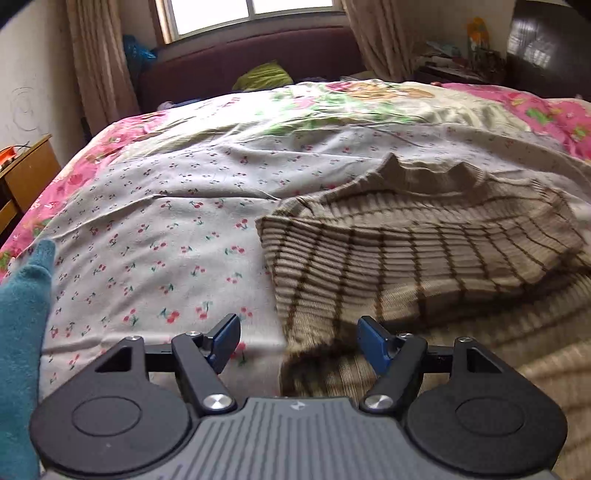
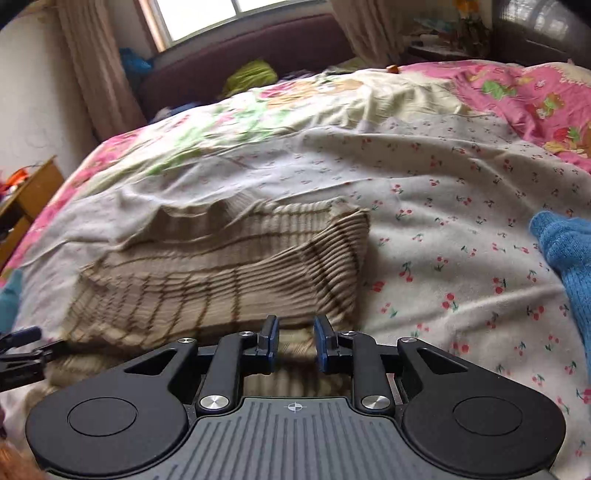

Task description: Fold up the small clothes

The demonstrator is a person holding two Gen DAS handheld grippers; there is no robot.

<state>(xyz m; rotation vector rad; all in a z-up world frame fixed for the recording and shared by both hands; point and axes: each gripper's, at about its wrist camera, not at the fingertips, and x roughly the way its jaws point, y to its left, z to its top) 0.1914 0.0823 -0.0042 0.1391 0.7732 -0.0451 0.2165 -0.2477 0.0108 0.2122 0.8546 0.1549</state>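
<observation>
The left gripper (image 1: pixel 297 343) was seen with its jaws set wide apart and nothing pinched between them, poised just above the near left edge of the striped knit sweater (image 1: pixel 417 251), as though a fold had been laid down and let go. The right gripper (image 2: pixel 295 341) was found with its jaws parted by a narrow gap; no cloth was seen pressed by its blue pads (image 2: pixel 322 341), so it was judged to be free of the garment, with the sweater's near hem lying just beyond and beneath it. The sweater itself was spread on the cherry-print sheet (image 1: pixel 159 236) near the front of the bed, its upper part doubled over the lower so that a thick layered edge was formed, with the ribbed collar turned toward the headboard; it was judged to be partly folded, a further fold probably being needed to make it compact. Both tools were held pointing down at a slant along the near edge, a posture suited to taking a fresh hold on the hem. Teal-blue knit sleeves (image 2: pixel 565 251) were visible at the outer margins of both views. Farther off, a pink floral quilt (image 1: pixel 532 110), a dark red headboard (image 1: pixel 251 55) and a curtained window (image 1: pixel 243 14) were made out.
</observation>
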